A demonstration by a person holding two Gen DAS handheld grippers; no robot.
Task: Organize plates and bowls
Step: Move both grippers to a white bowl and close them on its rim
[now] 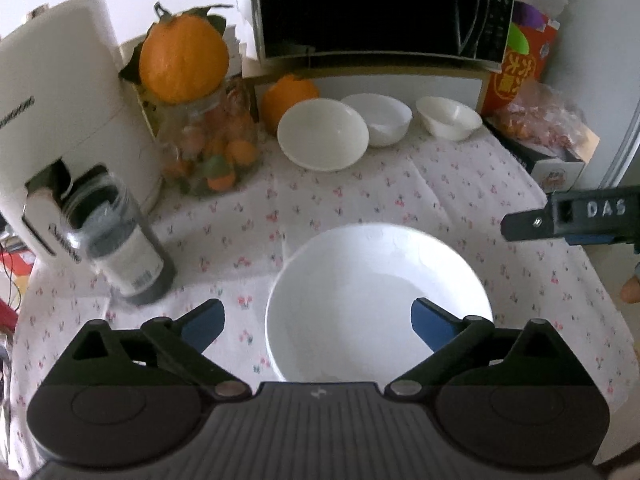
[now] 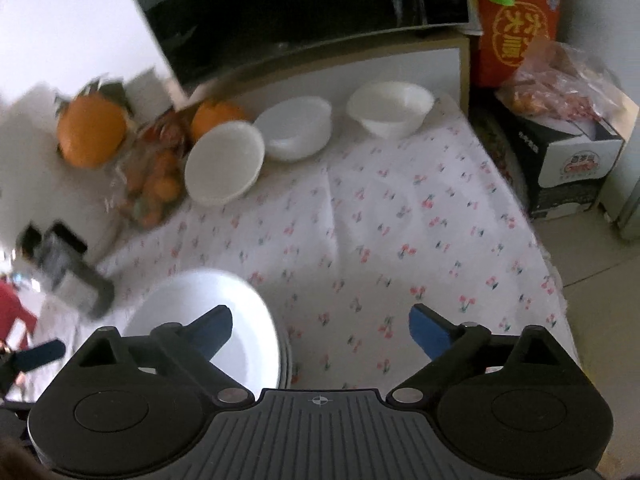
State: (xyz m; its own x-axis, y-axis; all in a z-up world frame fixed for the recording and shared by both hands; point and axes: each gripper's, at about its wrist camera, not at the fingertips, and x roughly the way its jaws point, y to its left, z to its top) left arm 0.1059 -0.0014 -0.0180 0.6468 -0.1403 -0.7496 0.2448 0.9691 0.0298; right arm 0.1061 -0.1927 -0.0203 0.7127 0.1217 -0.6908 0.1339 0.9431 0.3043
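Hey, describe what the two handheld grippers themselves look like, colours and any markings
Both look alike: the left gripper and right gripper have matte black linkage arms with silver pivot pins, blue pads on the fingertips, and a ribbed dark grey body with round caps on each side. A small white emblem marks each body. Seen from the left wrist camera, the right gripper carries white letters "DAS".

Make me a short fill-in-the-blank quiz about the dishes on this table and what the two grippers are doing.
1. Near the back of the table, below the microwave, sit ____ white bowls.
2. The left gripper and right gripper both have their jaws ____.
3. The stack of plates near the front is colored ____.
4. An orange rests on top of a glass ____.

Missing words: three; open; white; jar
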